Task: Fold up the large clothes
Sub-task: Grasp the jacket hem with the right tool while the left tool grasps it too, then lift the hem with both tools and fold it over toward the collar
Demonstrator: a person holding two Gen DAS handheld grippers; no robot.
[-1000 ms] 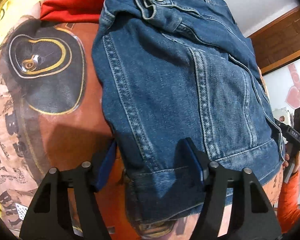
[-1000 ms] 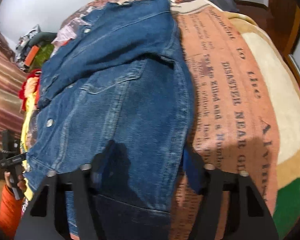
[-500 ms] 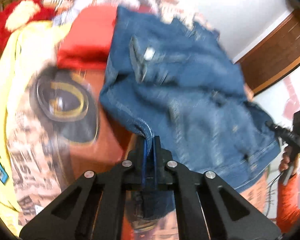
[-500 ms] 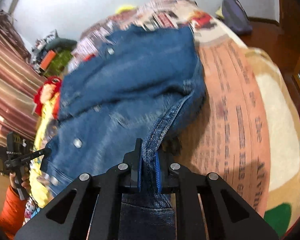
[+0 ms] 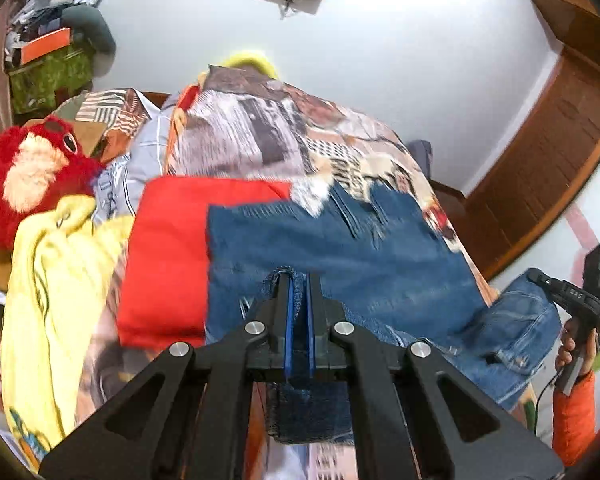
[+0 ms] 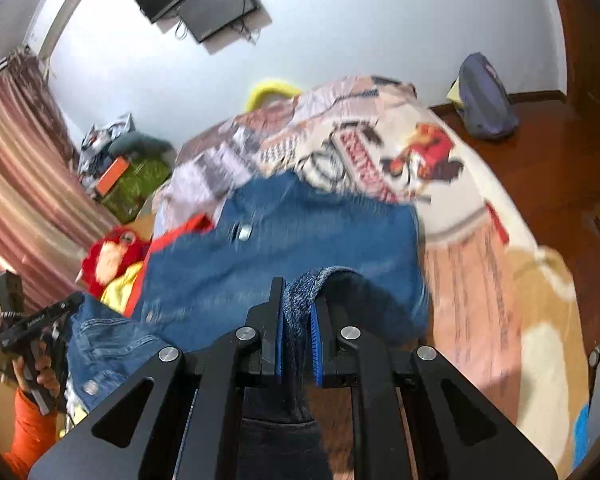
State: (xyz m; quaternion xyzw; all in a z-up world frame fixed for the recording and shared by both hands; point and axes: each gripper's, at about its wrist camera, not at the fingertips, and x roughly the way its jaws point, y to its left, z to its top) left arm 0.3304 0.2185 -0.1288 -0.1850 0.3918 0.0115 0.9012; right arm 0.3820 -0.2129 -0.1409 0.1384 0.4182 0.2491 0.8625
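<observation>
A blue denim jacket [image 5: 340, 256] lies across the printed bedspread [image 5: 260, 128], its near hem raised off the bed. My left gripper [image 5: 298, 284] is shut on a pinch of that hem, and denim hangs below the pads. In the right wrist view the same jacket [image 6: 284, 248] spreads ahead, a metal button showing on it. My right gripper [image 6: 300, 292] is shut on a rolled fold of the hem. Each view shows the other gripper at the frame edge in a hand with an orange sleeve [image 5: 572, 412].
A red folded garment [image 5: 168, 256] lies left of the jacket, beside a yellow cloth [image 5: 52, 300] and a red plush toy [image 5: 24, 176]. Boxes and clutter [image 5: 48, 64] stand at the far left. A purple backpack [image 6: 484, 96] sits on the wooden floor to the right.
Both grippers were open around the hem a second ago. They closed on it and rose, lifting the near edge of the jacket; the views now look farther over the bed.
</observation>
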